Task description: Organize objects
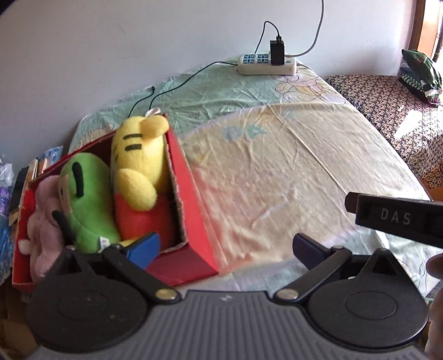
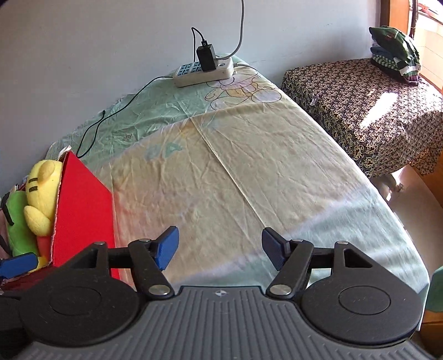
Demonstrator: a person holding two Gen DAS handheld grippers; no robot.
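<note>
Now both my tongs are released above the bed sheet (image 2: 249,171).
The left gripper (image 1: 225,247) and right gripper (image 2: 220,249) hold nothing; the plush toys (image 1: 133,177) sit in the red box (image 1: 191,221), left of both.

Daylight enters from the far right, beyond the jaws, where a window frame (image 2: 398,25) glows overexposed and a sunlit patch burns out on the patterned cloth (image 2: 379,110). The bedsheet (image 2: 249,171) ahead of the jaws is evenly bright, paler and slightly washed near the red box (image 1: 193,221) (a reddish tint spills onto the fabric beside it). Both views bend strongly at the edges, with dark vignetted corners. Close parts below the jaws look soft, and the sheet shows slight smear in the left wrist view.
</note>
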